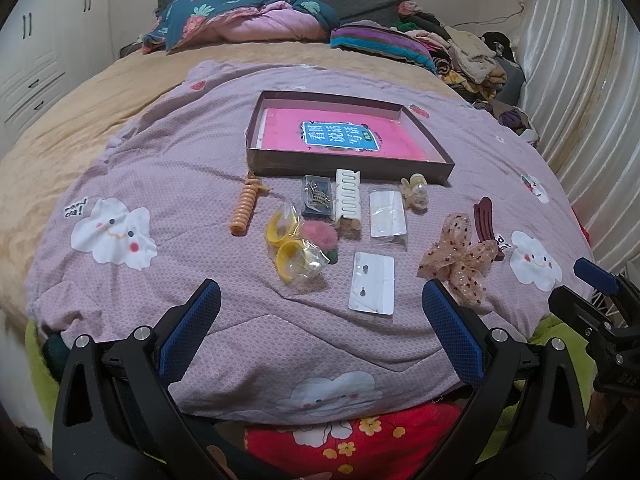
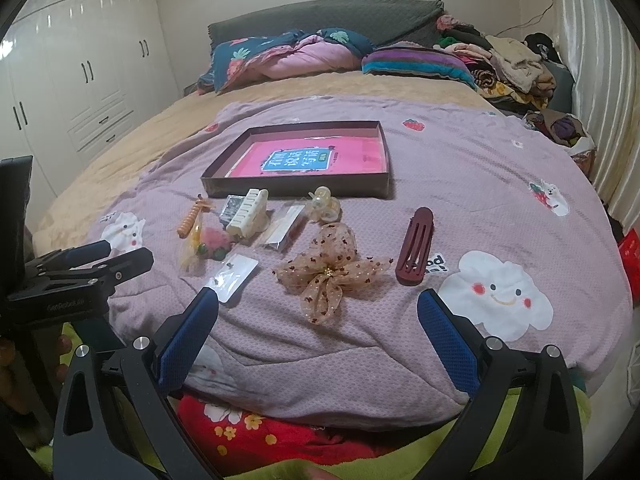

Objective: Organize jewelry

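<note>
Hair and jewelry pieces lie on a purple quilt in front of a shallow brown box (image 1: pixel 424 168) (image 2: pixel 296 190) with a pink booklet inside. They include an orange spiral tie (image 1: pixel 245 210), a bag of yellow rings (image 1: pixel 290 248), a cream claw clip (image 1: pixel 349 196), earring cards (image 1: pixel 373 286) (image 2: pixel 234 276), a lace bow (image 1: pixel 464 256) (image 2: pixel 334 270) and a dark red clip (image 2: pixel 416 246). My left gripper (image 1: pixel 320 316) is open and empty, just short of the rings and card. My right gripper (image 2: pixel 318 320) is open and empty, just short of the bow.
The quilt (image 1: pixel 140 160) covers a bed with a tan blanket beyond. Folded bedding (image 1: pixel 240 20) and a clothes pile (image 1: pixel 468 52) sit at the head. White wardrobes (image 2: pixel 80 60) stand left, a curtain (image 2: pixel 592 80) right. Each gripper shows at the edge of the other's view.
</note>
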`<state>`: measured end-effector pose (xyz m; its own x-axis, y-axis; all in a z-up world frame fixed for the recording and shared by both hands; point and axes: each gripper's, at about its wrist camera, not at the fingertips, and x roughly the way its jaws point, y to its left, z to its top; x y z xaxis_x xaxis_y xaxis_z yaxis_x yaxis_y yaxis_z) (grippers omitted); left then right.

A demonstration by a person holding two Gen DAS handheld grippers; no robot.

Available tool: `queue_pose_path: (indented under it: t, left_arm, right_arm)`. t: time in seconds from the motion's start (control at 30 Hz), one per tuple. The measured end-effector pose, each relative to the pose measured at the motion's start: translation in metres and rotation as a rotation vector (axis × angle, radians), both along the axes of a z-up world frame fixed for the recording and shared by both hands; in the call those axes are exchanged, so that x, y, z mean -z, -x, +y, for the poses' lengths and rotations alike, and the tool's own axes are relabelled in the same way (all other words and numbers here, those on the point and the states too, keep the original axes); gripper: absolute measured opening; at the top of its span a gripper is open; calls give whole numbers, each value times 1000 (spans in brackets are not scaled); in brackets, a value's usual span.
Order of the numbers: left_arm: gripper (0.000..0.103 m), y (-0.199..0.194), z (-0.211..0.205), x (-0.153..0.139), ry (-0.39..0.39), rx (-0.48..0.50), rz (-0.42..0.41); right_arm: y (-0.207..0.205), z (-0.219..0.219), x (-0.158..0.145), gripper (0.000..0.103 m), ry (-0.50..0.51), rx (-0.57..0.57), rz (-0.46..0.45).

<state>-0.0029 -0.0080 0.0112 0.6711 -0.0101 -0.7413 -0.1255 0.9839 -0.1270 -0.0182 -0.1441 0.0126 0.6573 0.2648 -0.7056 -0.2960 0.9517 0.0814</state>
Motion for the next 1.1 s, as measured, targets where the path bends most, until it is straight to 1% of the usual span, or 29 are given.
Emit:
queue_pose_path:
  t: [0.17,0.53,0.77,0.9,1.1]
  left_arm:
    - [94,-2,9,5,8,-21,6]
    - [94,-3,34,15,23,-76,24]
    - [94,-11,50,29,42,-90,66]
    - [94,-20,56,38,90,-72,100]
    - [94,-42,58,55,207,-26,145]
  right_arm:
    - [-6,-2,3,99,-9,-10,8]
    - [-24,14,5,99,2,-68,13]
    - [-40,26,8,99,7,-109,25]
    - [-50,29,16,99,16,-118,46]
    - [-61,26,27,99,24,-103,71]
